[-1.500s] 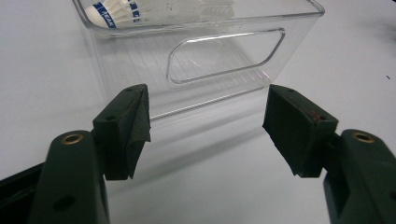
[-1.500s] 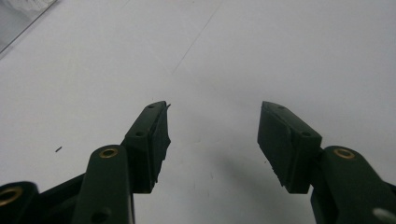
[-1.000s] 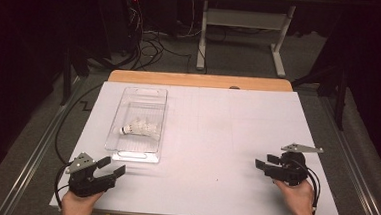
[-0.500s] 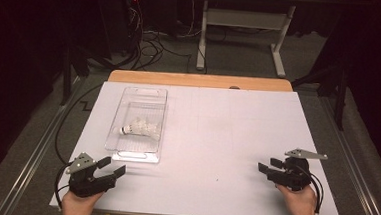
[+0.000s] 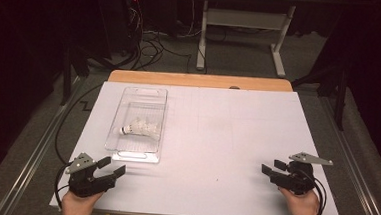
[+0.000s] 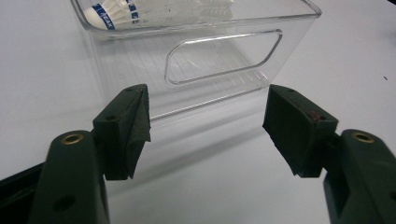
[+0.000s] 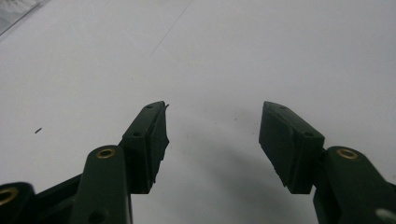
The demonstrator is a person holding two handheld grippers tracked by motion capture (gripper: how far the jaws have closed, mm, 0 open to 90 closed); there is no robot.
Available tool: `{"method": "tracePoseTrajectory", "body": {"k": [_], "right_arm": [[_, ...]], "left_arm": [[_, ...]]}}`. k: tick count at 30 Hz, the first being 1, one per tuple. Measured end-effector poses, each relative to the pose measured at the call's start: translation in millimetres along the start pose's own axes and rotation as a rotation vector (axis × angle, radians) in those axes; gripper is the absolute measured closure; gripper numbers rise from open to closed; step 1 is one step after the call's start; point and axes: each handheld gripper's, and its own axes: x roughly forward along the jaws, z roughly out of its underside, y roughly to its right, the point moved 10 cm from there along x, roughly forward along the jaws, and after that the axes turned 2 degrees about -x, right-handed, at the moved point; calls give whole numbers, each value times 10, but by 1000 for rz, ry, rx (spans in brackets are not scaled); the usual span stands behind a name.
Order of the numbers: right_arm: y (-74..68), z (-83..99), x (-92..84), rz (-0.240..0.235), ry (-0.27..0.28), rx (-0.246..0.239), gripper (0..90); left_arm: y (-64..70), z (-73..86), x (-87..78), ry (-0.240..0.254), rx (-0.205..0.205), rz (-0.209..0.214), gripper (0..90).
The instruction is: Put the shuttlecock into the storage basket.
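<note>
A shuttlecock is lying on its side inside the clear plastic bin, which is sitting on the left half of the white table; in the left gripper view its cork with the blue band is showing over the bin's near wall. Just near of the bin, at the near-left corner, the left gripper is pointing at that wall, its jaws standing wide with nothing between them. Well apart, at the near-right edge, the right gripper is resting low over bare table, jaws likewise spread and empty. Since a second ago the right hand has been drifting slightly back toward the near edge, while the left has been keeping still. To my eye both hands are parking, with the shuttlecock already in the bin and untouched.
</note>
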Motion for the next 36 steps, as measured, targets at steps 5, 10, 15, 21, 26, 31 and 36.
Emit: {"method": "tracePoseTrajectory", "body": {"k": [5, 10, 15, 21, 26, 31, 36], "right_arm": [[15, 16, -25, 7, 10, 5, 423], [18, 33, -39, 8, 16, 9, 421], [35, 44, -55, 12, 25, 11, 422], [47, 53, -67, 15, 29, 14, 422], [71, 71, -95, 22, 39, 23, 422], [83, 89, -108, 26, 41, 25, 421], [88, 106, -118, 29, 40, 31, 420]], "left_arm": [[2, 0, -1, 0, 0, 0, 325], [-2, -3, -13, 6, -3, -1, 325], [0, -3, -17, 7, -3, -2, 324], [-3, -3, -20, 7, -5, -2, 324], [-1, -2, -20, 7, -4, -1, 324], [-3, -3, -22, 8, -4, -2, 324], [-4, -3, -23, 7, -4, -2, 324]]}}
